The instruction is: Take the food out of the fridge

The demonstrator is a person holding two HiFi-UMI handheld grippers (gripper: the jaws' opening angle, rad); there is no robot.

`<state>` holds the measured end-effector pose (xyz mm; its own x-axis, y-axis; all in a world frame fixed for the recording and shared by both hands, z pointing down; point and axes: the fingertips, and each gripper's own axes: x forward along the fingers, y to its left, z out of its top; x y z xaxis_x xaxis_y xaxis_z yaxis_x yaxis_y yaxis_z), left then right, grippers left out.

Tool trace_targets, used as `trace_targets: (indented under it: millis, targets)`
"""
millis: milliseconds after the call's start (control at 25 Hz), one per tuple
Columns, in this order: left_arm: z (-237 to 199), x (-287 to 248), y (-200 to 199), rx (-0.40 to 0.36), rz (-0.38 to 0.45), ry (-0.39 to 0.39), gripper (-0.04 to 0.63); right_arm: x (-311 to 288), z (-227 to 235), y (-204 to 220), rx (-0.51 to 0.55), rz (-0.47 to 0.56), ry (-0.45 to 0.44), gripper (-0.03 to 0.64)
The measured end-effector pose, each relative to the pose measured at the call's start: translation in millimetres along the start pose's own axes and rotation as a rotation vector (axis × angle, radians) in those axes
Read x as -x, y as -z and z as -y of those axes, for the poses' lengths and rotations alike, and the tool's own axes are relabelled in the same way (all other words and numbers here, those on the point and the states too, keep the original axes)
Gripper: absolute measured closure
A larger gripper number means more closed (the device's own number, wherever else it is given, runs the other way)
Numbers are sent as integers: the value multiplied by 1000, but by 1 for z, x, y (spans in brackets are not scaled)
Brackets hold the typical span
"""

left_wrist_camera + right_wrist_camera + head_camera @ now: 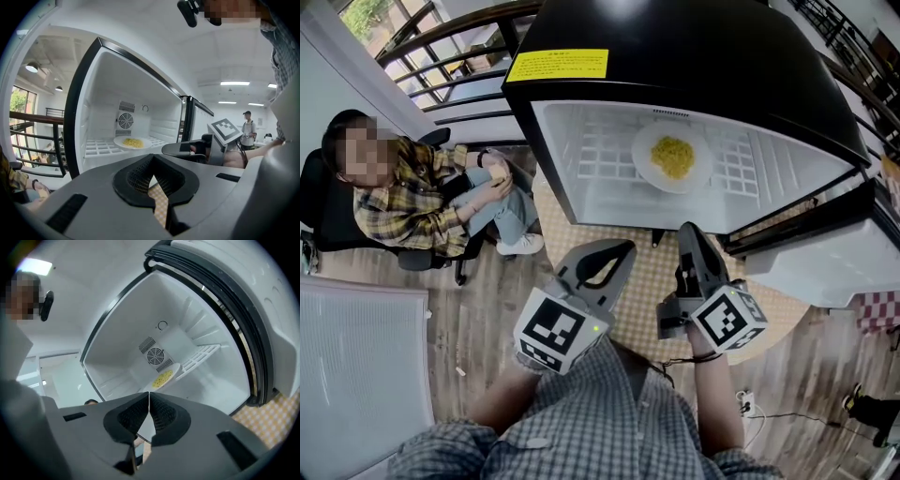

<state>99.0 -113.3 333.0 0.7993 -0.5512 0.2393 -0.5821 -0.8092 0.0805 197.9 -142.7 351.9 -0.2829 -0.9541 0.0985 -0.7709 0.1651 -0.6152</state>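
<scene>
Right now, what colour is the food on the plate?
Yellow food, clearest in the head view.

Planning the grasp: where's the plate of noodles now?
Head view, upper centre: plate of noodles sits on the wire shelf inside the open fridge, in front of the rear fan.

1 fridge (694, 47), 1 plate (643, 161) w/ food (673, 157)
</scene>
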Motion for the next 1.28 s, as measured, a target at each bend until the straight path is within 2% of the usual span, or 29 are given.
trace_targets:
  millis: [240,560,640,1000,1280]
  targets:
    - [-8,2,3,2,-4,-19,589,-25,14,7,-157,-12,-3,606]
    - [-21,8,4,10,-6,-55,589,-50,15,4,-274,-3,-31,603]
    - [-23,10,6,15,-8,-61,589,-53,13,6,-314,-4,-42,568]
    - [-28,13,5,14,-6,-68,589,-67,24,2,-424,35,-19,551]
    - [-27,11,5,17,-10,-74,589,-72,26,-2,-439,41,-21,552]
